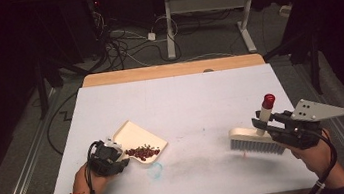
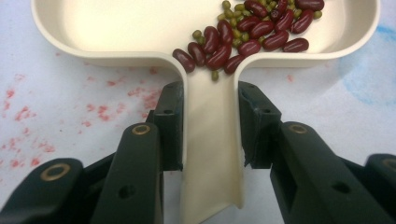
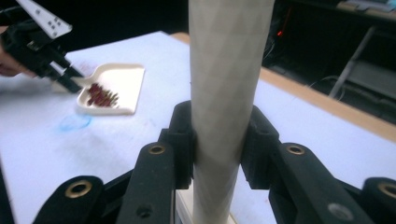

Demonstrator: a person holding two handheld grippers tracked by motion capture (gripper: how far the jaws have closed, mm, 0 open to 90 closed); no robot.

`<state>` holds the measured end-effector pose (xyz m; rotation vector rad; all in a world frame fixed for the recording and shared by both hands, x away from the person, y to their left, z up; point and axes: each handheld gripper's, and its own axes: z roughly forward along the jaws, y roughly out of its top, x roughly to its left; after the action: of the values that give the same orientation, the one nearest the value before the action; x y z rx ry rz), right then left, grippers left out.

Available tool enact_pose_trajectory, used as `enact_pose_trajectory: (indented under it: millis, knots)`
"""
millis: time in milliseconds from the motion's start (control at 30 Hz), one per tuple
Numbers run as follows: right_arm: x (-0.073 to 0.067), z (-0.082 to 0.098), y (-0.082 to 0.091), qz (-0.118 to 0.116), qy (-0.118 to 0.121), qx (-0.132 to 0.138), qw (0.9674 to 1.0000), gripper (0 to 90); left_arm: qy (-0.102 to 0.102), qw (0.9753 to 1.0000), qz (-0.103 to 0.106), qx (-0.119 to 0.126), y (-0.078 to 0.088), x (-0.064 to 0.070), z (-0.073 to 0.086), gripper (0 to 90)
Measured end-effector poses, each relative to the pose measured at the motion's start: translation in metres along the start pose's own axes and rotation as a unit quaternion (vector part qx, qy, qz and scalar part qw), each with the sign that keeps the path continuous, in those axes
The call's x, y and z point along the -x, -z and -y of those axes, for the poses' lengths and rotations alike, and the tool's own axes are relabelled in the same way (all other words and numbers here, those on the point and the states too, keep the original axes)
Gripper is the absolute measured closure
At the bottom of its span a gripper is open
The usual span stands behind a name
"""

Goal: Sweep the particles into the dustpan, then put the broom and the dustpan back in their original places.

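The left gripper (image 1: pixel 117 158) is clamping the handle of the cream dustpan (image 1: pixel 137 137), which is lying flat on the white table (image 1: pixel 200 93) at about 8 o'clock from the table's centre, its open mouth facing roughly 1 o'clock. A heap of beans (image 2: pixel 252 28), red and small green ones, is sitting right at the handle end. The right gripper (image 1: pixel 264 126) is grasping the upright handle of the brush (image 1: pixel 256 139) at about 4 o'clock, well apart from the pan, bristles resting on the table.

Risks, as I am judging them: the 2 jaws are pinching a smooth tapered handle, so any lift could be tipping the pan and rolling beans out. The brush, gripped on a round handle, could be twisting in the jaws.
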<state>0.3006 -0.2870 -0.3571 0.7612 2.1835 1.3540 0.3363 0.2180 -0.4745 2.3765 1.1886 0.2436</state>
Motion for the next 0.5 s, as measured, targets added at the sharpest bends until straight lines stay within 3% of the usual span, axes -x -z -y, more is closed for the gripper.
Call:
enact_pose_trajectory:
  millis: [67, 300, 400, 500]
  knots:
    - [0.002, 0.0, -0.003, -0.013, 0.0, -0.02, 0.9997, 69.9, 0.009, 0.9999, -0.002, 0.005, 0.001, -0.001, 0.0, 63.4]
    - [0.014, 0.007, -0.024, -0.034, -0.012, -0.047, 0.9983, 69.7, 0.035, 0.999, -0.018, 0.02, 0.001, -0.007, -0.006, 63.5]
    - [0.019, 0.007, -0.033, -0.041, -0.022, -0.051, 0.9976, 69.6, 0.035, 0.9991, -0.018, 0.017, -0.001, -0.009, -0.008, 63.5]
    - [0.024, 0.003, -0.04, -0.041, -0.016, -0.06, 0.9972, 69.2, 0.037, 0.9989, -0.024, 0.016, -0.002, -0.012, -0.012, 63.5]
